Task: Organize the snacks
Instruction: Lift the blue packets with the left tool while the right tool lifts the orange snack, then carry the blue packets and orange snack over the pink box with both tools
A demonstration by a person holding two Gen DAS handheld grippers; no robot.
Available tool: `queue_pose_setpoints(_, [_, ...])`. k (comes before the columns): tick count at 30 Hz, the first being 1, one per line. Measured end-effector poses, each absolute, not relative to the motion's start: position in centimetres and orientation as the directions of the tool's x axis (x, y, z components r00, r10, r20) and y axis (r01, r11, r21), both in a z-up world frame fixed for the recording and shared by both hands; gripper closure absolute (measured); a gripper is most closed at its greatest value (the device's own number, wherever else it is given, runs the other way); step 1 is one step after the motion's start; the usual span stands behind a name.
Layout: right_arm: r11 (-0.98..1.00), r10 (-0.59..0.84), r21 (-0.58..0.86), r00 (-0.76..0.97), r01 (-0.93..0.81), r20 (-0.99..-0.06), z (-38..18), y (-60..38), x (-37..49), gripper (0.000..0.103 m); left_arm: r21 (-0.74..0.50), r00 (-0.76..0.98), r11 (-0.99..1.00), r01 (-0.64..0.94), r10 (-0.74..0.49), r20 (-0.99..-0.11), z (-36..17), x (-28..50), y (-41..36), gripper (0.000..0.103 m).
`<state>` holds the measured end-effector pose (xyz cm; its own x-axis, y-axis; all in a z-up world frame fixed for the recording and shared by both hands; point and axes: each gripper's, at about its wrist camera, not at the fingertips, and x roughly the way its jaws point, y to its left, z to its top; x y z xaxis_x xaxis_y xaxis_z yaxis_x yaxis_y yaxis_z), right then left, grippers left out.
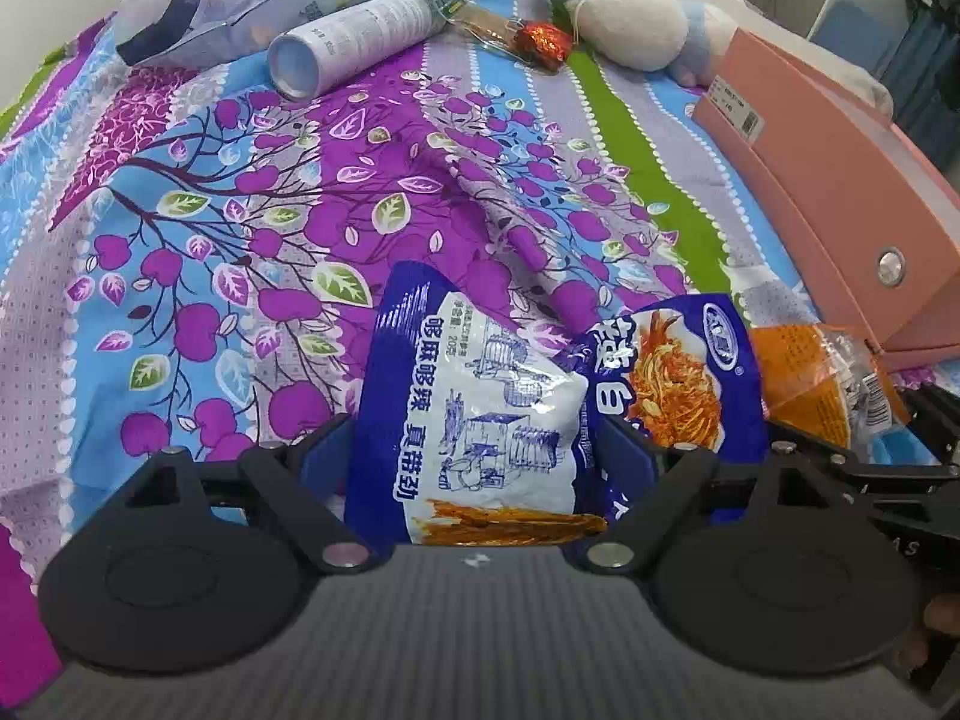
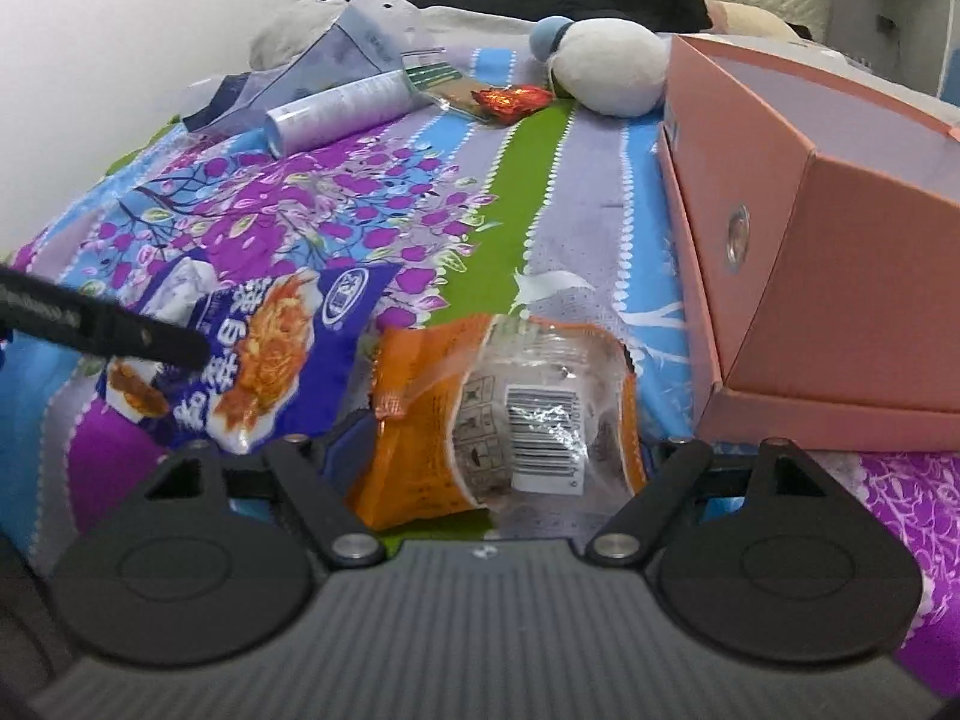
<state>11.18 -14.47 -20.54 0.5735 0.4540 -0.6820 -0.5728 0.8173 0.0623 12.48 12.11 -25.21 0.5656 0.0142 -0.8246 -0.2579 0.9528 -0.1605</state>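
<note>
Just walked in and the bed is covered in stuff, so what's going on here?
A person is sorting snacks on the bed with two handheld grippers. The left gripper straddles a blue-and-white packet; the right gripper straddles an orange packet. Both are open. The pink box sits just beside.

Both cameras ride low over the bedspread [image 1: 252, 192], each looking forward and steeply down along its own fingers towards the far end of the bed at twelve o'clock. The left wrist view sits very close above the blue snack packet [image 1: 480, 420], with the pink box [image 1: 840, 180] out at two o'clock. The right wrist view sits close above the orange packet [image 2: 480, 420], with the blue packet at nine o'clock and the box looming at two. Both views share the two packets, the box, the white tube [image 1: 360, 36] and the plush toy [image 2: 606, 60].
</note>
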Motion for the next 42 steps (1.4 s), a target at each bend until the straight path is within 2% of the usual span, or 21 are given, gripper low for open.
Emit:
queue_pose_setpoints(3, [0.821,0.458,0.081,0.566,-0.565,-0.685,-20.6,-14.5,11.2,0.020,-0.168,0.565,0.950,-0.264,0.011,-0.825,-25.1,12.6,11.9,0.023])
queue_pose_setpoints(4, [0.823,0.460,0.090,0.564,-0.561,-0.686,-20.5,-14.5,11.2,0.023,-0.175,0.566,0.948,-0.266,0.006,-0.824,-25.0,12.6,11.9,0.025])
queue_pose_setpoints(6, [0.829,0.460,0.102,0.568,-0.550,-0.683,-20.2,-14.8,11.2,0.035,-0.190,0.567,0.943,-0.271,-0.003,-0.824,-24.8,12.6,11.8,0.034])
queue_pose_setpoints(11, [0.839,0.457,0.117,0.574,-0.531,-0.679,-19.6,-15.5,11.2,0.040,-0.200,0.575,0.936,-0.289,0.003,-0.818,-23.8,12.4,11.3,0.045])
queue_pose_setpoints(15, [0.847,0.451,0.115,0.585,-0.519,-0.674,-19.0,-16.1,10.9,0.043,-0.209,0.587,0.932,-0.295,0.004,-0.810,-23.0,12.2,11.0,0.050])
queue_pose_setpoints(27, [0.882,0.409,0.108,0.631,-0.459,-0.659,-16.7,-17.6,10.1,0.053,-0.262,0.632,0.915,-0.308,-0.010,-0.775,-20.2,11.0,10.2,0.057])
queue_pose_setpoints(42, [0.906,0.388,0.111,0.696,-0.409,-0.604,-10.1,-19.7,7.6,0.054,-0.327,0.696,0.897,-0.296,-0.032,-0.717,-13.6,9.3,7.2,0.058])
